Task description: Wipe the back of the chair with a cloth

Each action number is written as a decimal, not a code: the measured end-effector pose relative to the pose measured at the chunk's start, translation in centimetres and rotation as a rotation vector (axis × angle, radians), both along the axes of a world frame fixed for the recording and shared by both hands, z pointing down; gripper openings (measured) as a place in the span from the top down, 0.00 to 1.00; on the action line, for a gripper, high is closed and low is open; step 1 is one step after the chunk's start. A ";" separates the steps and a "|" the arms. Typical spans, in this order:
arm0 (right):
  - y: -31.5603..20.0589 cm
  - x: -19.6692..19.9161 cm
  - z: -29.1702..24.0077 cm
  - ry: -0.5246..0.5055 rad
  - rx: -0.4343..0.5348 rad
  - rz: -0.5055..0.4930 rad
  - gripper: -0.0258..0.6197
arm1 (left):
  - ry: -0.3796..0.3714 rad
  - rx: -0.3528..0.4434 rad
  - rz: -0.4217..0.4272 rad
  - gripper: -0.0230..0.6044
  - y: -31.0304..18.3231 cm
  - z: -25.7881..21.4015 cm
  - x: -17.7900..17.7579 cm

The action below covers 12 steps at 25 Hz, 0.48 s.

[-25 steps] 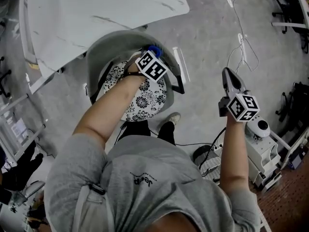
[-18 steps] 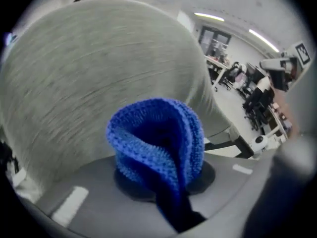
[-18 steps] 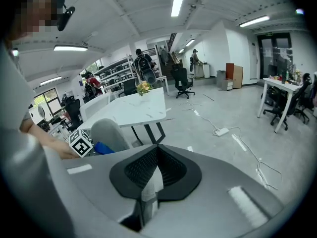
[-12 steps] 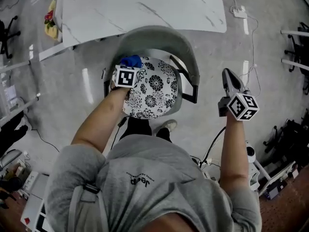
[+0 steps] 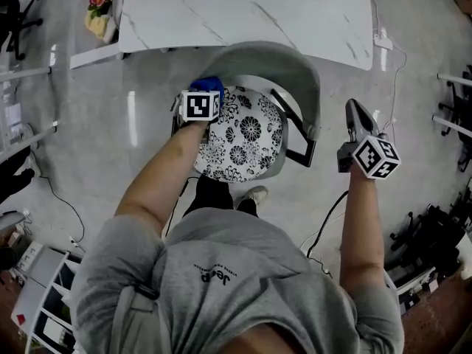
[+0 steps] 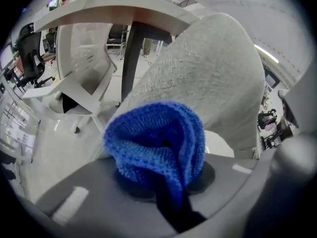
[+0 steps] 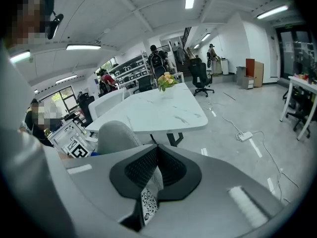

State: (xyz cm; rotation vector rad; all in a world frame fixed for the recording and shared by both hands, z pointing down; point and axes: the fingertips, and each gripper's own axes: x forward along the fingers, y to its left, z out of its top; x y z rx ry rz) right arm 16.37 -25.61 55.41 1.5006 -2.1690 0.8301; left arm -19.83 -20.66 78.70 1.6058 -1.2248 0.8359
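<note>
blue cloth point(image 6: 153, 138) pinched in left hand-held gripper point(image 6: 171, 200), poking toward chair back point(image 6: 213, 73), right hand-held gripper point(image 7: 154, 151) pressed together

Left arm point(image 5: 158, 179) reaches forward, left gripper point(image 5: 209, 88) clamped on the blue cloth point(image 6: 153, 143); right arm point(image 5: 361, 227) stretched alongside, right gripper point(image 5: 355, 113) jaws together

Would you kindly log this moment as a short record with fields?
left gripper: shut on cloth
cloth: blue, bunched, at the chair back, near its left end in the head view
right gripper: shut, empty, touching nothing
seat: floral pattern, nothing on it
table: white, beyond the chair back
</note>
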 end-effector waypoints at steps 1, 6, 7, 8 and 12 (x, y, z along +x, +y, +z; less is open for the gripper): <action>0.0 0.0 0.1 0.002 -0.001 0.002 0.96 | 0.002 -0.002 0.006 0.74 -0.4 0.2 0.4; 1.5 2.0 0.4 0.015 -0.005 0.043 0.96 | 0.003 -0.010 0.078 0.74 -2.4 1.2 2.8; 1.9 2.7 0.5 0.021 -0.007 0.055 0.96 | 0.007 -0.013 0.095 0.74 -2.8 1.4 3.4; 2.5 3.6 0.7 0.027 -0.009 0.069 0.96 | 0.008 -0.016 0.113 0.74 -3.2 1.6 4.2; 5.0 7.4 1.0 0.039 -0.015 0.152 0.96 | -0.016 -0.007 0.212 0.74 -4.9 2.0 7.2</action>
